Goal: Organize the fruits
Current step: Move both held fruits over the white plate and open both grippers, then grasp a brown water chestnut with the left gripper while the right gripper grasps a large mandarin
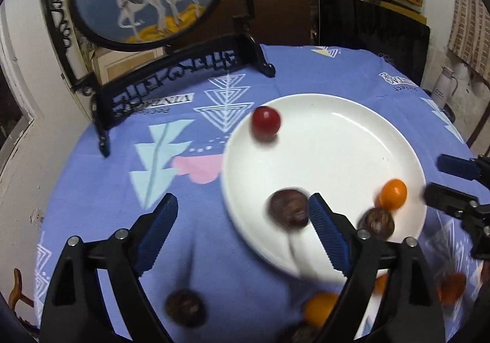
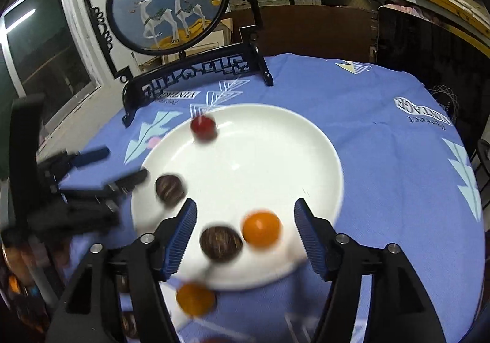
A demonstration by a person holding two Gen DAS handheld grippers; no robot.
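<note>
One dark fruit [image 1: 185, 307] off the plate [image 1: 337, 141] shows only leftward.

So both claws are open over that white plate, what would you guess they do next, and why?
Probably the left gripper reaches for the dark brown fruit lying on the blue tablecloth. Its jaws stand open and empty; the white plate already holds four fruits, and an orange fruit also lies off the plate.

Your left gripper [image 1: 243, 234] tilts downward with its jaws spread wide, gripping nothing. Your right gripper [image 2: 245, 237] sits just to its right, angled down too, jaws parted and empty.
</note>
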